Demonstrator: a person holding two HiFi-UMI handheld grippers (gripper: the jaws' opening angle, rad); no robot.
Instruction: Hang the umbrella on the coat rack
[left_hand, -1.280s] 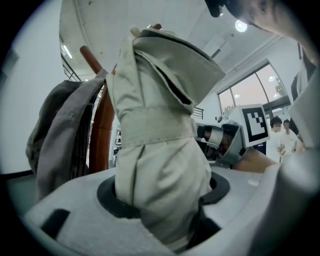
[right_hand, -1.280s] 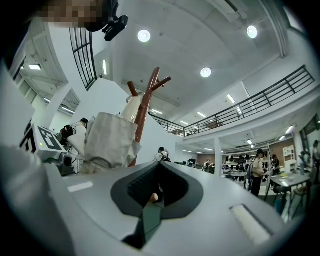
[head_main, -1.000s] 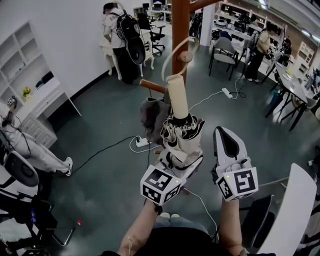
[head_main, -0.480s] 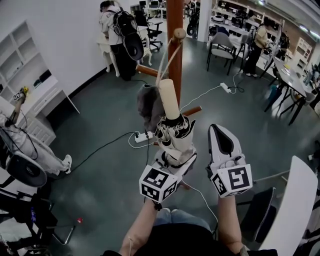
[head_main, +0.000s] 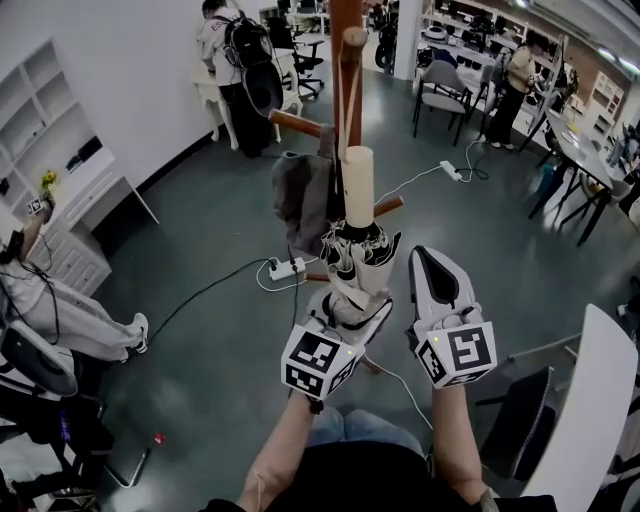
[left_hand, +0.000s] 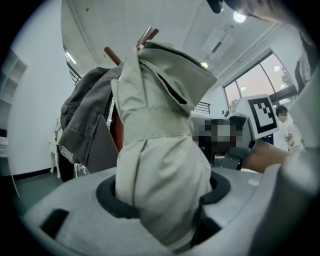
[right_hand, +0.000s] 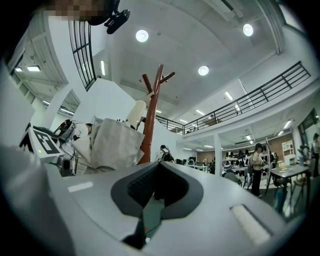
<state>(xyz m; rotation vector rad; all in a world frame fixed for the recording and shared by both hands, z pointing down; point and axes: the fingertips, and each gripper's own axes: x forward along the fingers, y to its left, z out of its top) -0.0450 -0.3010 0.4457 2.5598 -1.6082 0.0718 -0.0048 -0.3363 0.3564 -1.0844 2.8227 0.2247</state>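
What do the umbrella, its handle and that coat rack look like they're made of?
Umbrella: thin beige woven fabric, matte, going by its soft folds and the stitched strap.
Its handle: smooth and cream-coloured, probably plastic or painted wood; the look leaves that open.
Coat rack: reddish-brown wood with a slight sheen, judging from the round pole and pegs.

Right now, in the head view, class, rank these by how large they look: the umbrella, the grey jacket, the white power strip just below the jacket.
1. umbrella
2. jacket, only slightly smaller; the umbrella is nearer the camera, so this gap is unsure
3. power strip, clearly the smallest
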